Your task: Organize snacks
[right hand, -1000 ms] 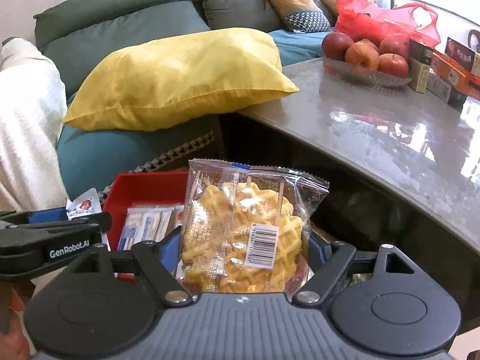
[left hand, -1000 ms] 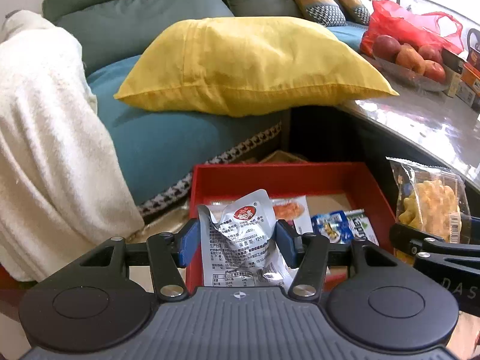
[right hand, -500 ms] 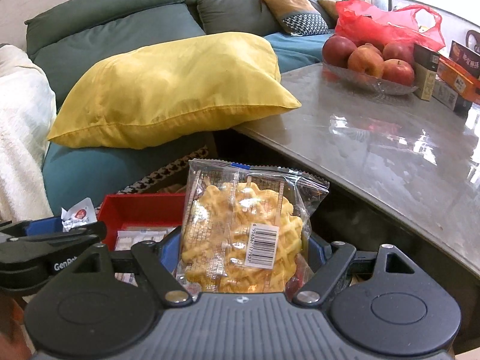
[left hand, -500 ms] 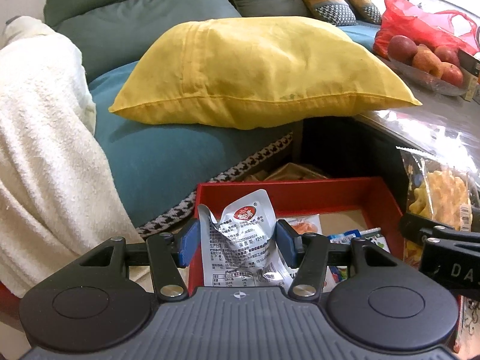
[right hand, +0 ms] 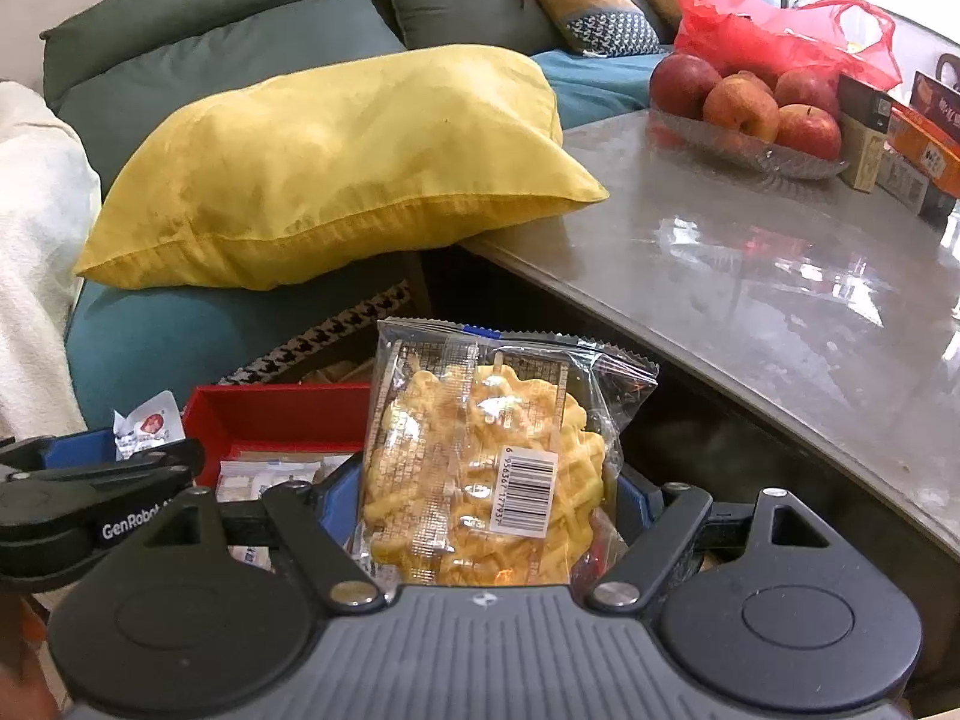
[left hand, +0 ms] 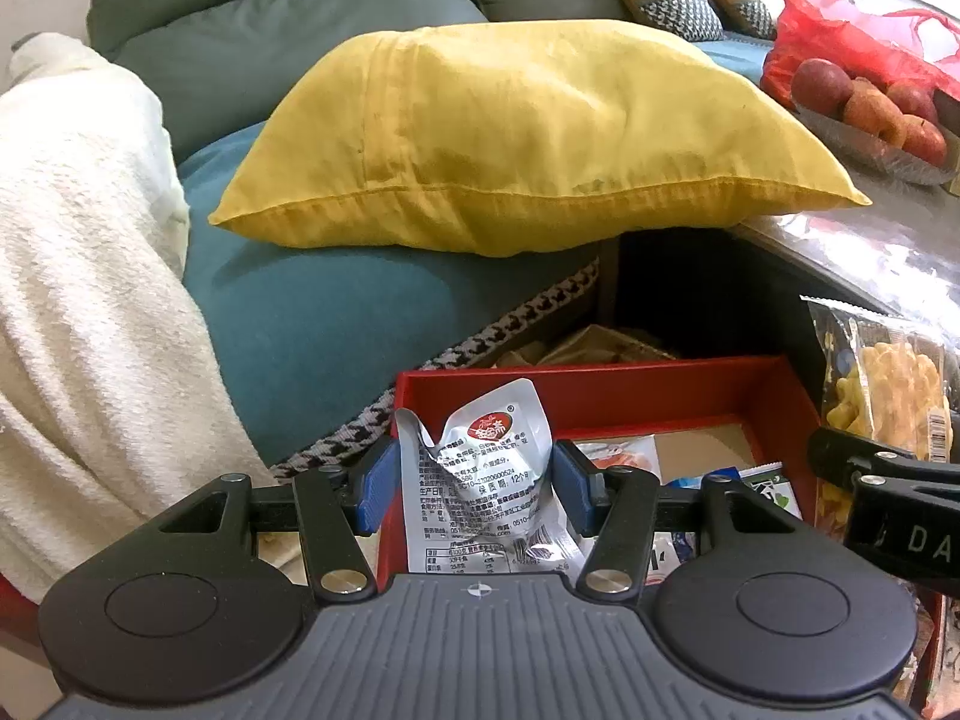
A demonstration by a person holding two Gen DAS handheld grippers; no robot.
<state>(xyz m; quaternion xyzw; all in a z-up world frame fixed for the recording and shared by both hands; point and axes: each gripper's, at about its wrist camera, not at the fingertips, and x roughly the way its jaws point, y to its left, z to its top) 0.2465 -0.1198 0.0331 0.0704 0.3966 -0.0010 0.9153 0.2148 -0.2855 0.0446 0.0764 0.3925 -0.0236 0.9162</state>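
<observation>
My left gripper (left hand: 474, 483) is shut on a crumpled silver snack packet (left hand: 480, 480) with a red logo, held above the near left corner of a red box (left hand: 600, 387). The box holds several flat snack packs (left hand: 624, 459). My right gripper (right hand: 489, 510) is shut on a clear pack of yellow waffle biscuits (right hand: 480, 468) with a barcode, held to the right of the box (right hand: 276, 414). That pack also shows at the right edge of the left wrist view (left hand: 888, 396). The left gripper and its silver packet (right hand: 147, 429) show at the left of the right wrist view.
A yellow pillow (left hand: 528, 138) lies on a teal sofa (left hand: 336, 306) behind the box. A white blanket (left hand: 78, 300) hangs at the left. A glossy grey table (right hand: 780, 264) at the right carries a glass bowl of apples (right hand: 744, 114), a red bag (right hand: 780, 36) and boxes (right hand: 912, 138).
Both grippers have risen and pulled back a little, each with its snack. The red box sits lower and farther down in both views; the table top shows more.
</observation>
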